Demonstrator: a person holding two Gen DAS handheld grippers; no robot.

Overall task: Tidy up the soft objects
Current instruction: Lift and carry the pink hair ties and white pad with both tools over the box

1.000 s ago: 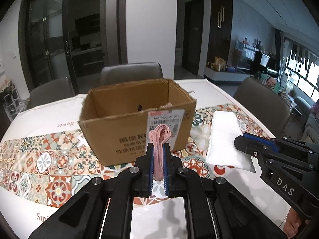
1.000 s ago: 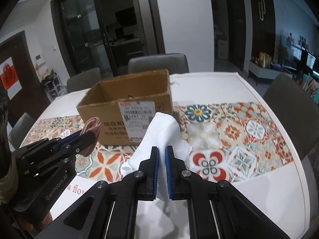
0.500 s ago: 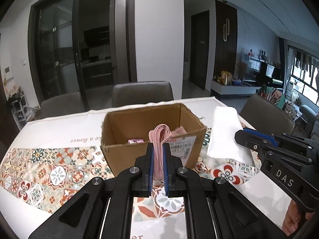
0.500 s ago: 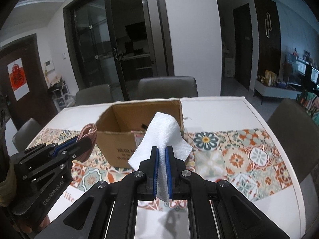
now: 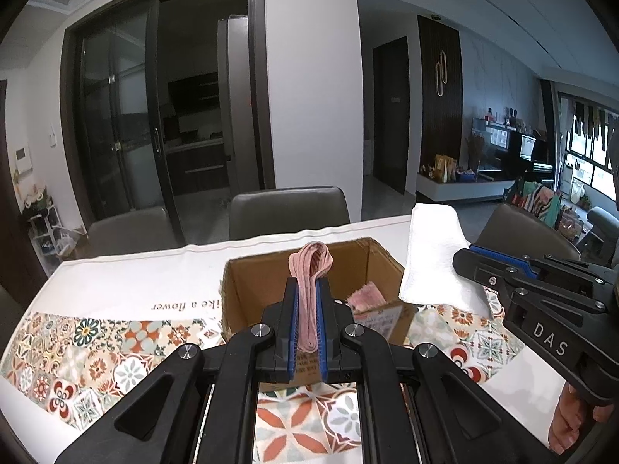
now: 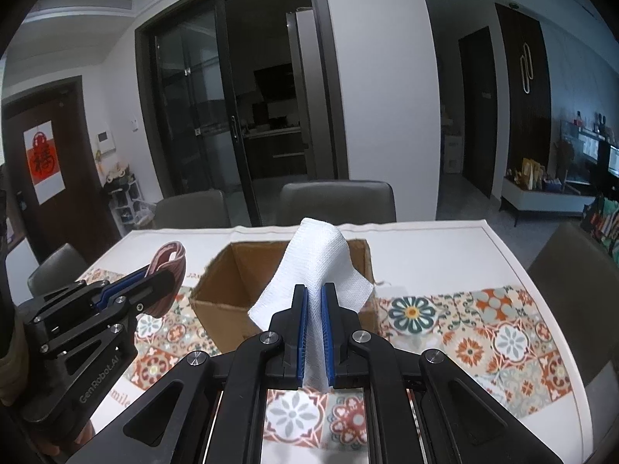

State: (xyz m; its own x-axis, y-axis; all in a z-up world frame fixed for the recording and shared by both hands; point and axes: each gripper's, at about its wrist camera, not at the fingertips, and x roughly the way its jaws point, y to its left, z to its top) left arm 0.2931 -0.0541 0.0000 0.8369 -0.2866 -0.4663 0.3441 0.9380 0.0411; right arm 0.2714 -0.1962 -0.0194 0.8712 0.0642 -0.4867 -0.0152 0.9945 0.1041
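Vs earlier frames: both grippers now higher, cameras tipped less steeply, so the cardboard box [image 5: 309, 282] sits lower in view and its open top is looked into from above, where 1 s ago only its labelled front wall showed; more of the room behind is seen. Grips unchanged. Left gripper [image 5: 307, 309] clamped on a pink ribbed cloth [image 5: 309, 270], loop of it sticking up past the blue pads, rest running down between the jaws; it hangs in front of the box opening. Right gripper [image 6: 314, 321] clamped on a white towel [image 6: 317, 266], folded top standing above the pads, one corner drooping to the left, a strip hanging below the jaws. In left wrist view the right gripper [image 5: 476, 259] enters from the right w/ the white towel [image 5: 433, 255] just right of the box rim; a hand [image 5: 572, 425] shows on its handle at bottom right. In right wrist view the left gripper [image 6: 154, 274] enters from the left w/ the pink ribbed cloth [image 6: 168, 255] beside the box's left wall. Inside the box: a pink item [image 5: 365, 295] near the right wall, other contents too dark to tell. Box stands on a table [image 6: 445, 239] w/ white cloth and patterned tile runner [image 6: 483, 328]. Grey chairs [image 5: 288, 208] at far edge, another at the right side [image 6: 568, 270]. Box's near wall and the towel hide part of the box interior from right wrist view
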